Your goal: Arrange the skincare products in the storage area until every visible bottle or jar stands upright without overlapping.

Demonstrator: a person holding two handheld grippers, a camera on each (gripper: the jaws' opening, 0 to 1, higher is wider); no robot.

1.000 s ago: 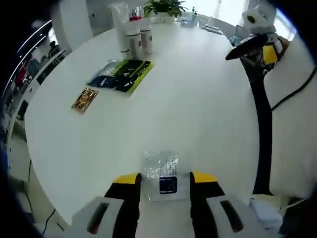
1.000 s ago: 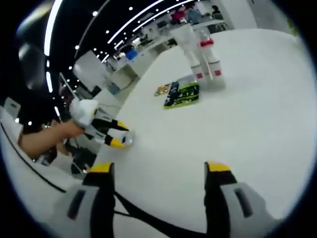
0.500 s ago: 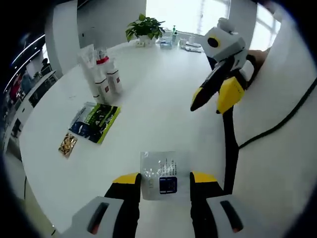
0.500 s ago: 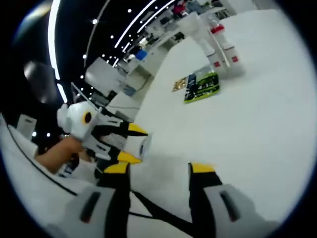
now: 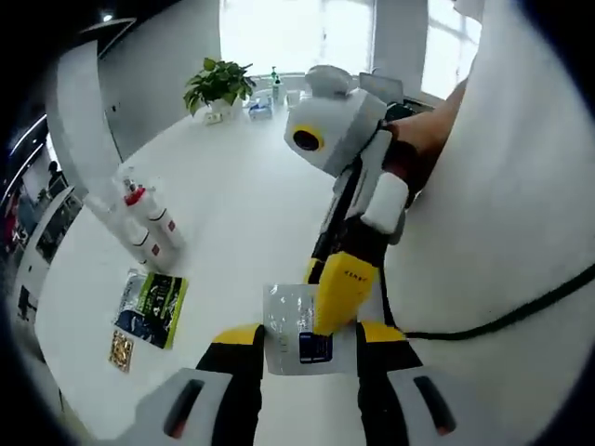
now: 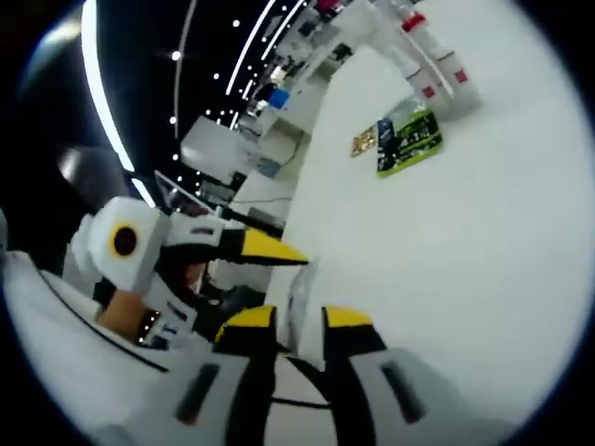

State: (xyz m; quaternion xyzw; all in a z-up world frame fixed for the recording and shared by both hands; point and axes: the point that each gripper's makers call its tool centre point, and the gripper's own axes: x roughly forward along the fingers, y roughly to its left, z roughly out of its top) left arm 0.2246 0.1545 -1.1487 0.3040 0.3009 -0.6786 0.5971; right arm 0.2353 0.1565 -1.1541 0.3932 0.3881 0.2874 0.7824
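A small clear plastic sachet with a dark blue label (image 5: pixel 302 327) sits clamped between the left gripper (image 5: pixel 308 336) jaws above the round white table (image 5: pixel 237 214). The right gripper (image 6: pixel 290 318) pinches its edge, jaws nearly together. Red-capped white bottles (image 5: pixel 149 226) stand well apart.

Two grippers meet at a clear sachet above the white worktop

The right gripper (image 6: pixel 299 318) has its yellow-tipped jaws nearly together, the edge of a clear sachet (image 6: pixel 299 295) between them. The left gripper (image 6: pixel 244 253) comes in from the left, a hand (image 6: pixel 125 314) behind it. Far off on the worktop (image 6: pixel 483 242) lie a green packet (image 6: pixel 416 141) and a small gold packet (image 6: pixel 363 142); white bottles (image 6: pixel 429 58) with red caps stand beyond.
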